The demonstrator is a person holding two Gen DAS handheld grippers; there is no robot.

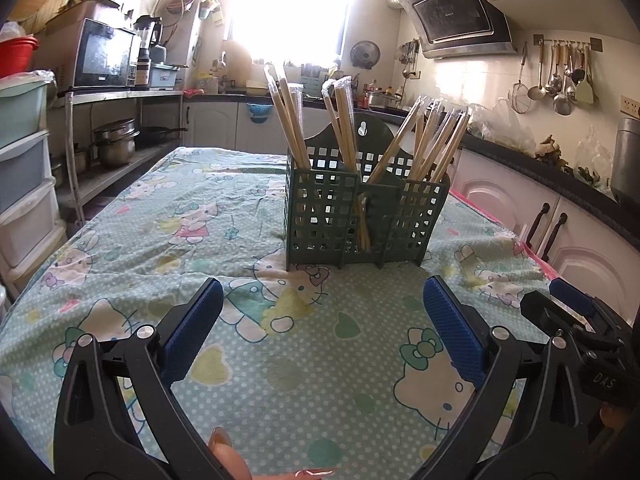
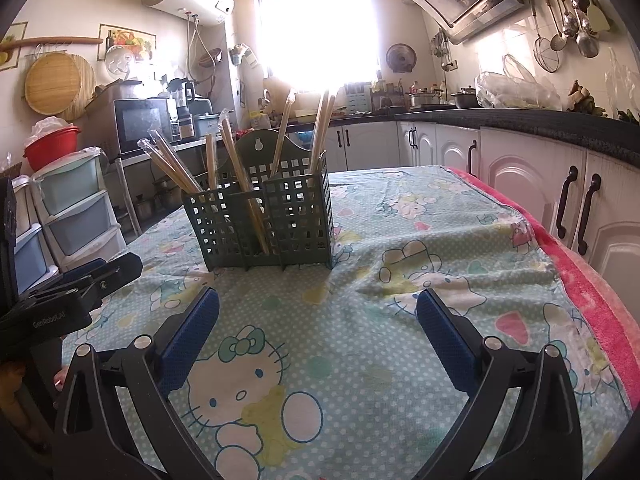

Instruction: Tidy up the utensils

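A dark green lattice utensil holder [image 1: 362, 216] [image 2: 264, 216] stands upright on the cartoon-print tablecloth [image 1: 200, 240] [image 2: 400, 240], with three compartments. Several plastic-wrapped wooden chopsticks [image 1: 292, 120] [image 2: 236, 168] lean out of its left, middle and right sections. My left gripper [image 1: 323, 294] hovers open over the cloth, a short way in front of the holder, holding nothing. My right gripper [image 2: 318, 304] is open too and holds nothing, in front and slightly right of the holder. The right gripper's body [image 1: 576, 320] shows at the left view's right edge; the left gripper's body [image 2: 72, 292] shows at the right view's left edge.
White cabinets with a black counter [image 2: 540, 120] run along the table's right side. A pink towel edge [image 2: 592, 280] lines the table there. Plastic drawers [image 1: 24, 184], a shelf with a microwave [image 1: 104, 56] and pots stand left. Ladles hang on the wall [image 1: 560, 76].
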